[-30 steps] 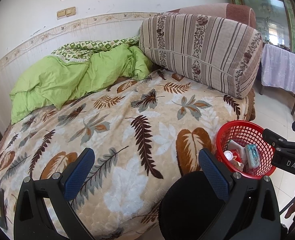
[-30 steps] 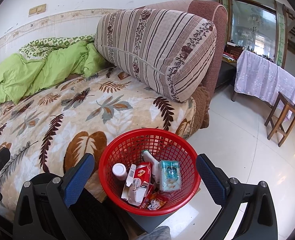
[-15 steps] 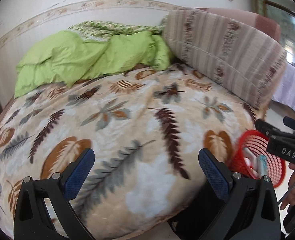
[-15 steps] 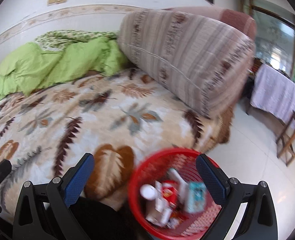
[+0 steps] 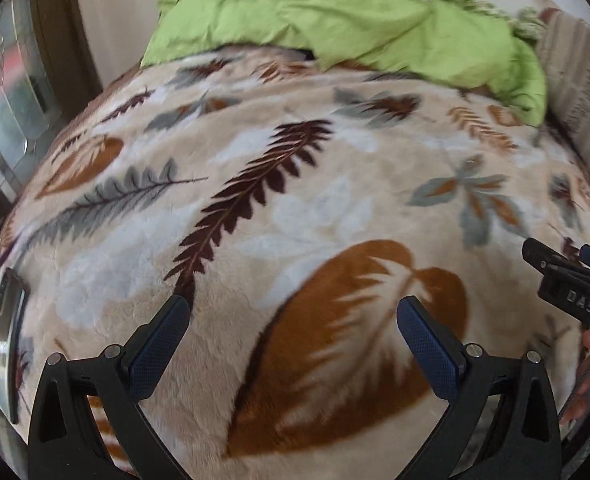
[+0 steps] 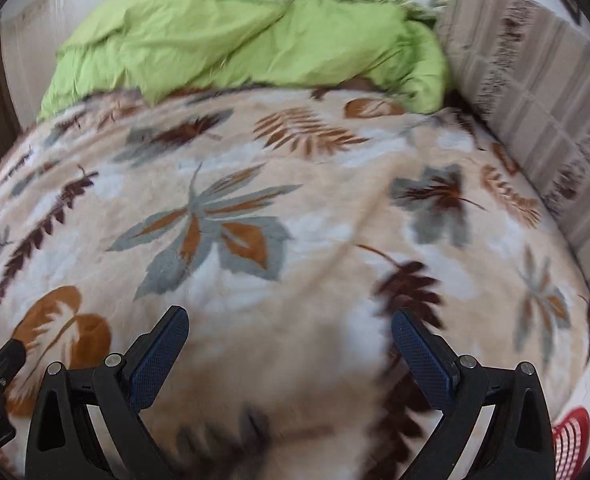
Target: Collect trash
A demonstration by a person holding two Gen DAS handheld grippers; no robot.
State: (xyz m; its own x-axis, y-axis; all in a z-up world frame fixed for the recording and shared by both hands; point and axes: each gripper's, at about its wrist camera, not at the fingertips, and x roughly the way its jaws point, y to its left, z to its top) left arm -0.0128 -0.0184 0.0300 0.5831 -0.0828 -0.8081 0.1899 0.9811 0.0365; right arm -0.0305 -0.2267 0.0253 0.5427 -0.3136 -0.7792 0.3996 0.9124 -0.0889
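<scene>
Over leaf blanket (image 6: 295, 240), red basket (image 6: 571, 436) edge only — contents unseen

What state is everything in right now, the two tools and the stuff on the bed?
Left tool: open, holding nothing, above the blanket.
Right tool: open, holding nothing.
Leaf-print blanket: spread flat over the bed.
Green quilt: crumpled in a heap by the wall.
Striped cushion: leaning at the bed's end.
Red basket: only its rim shows.
</scene>
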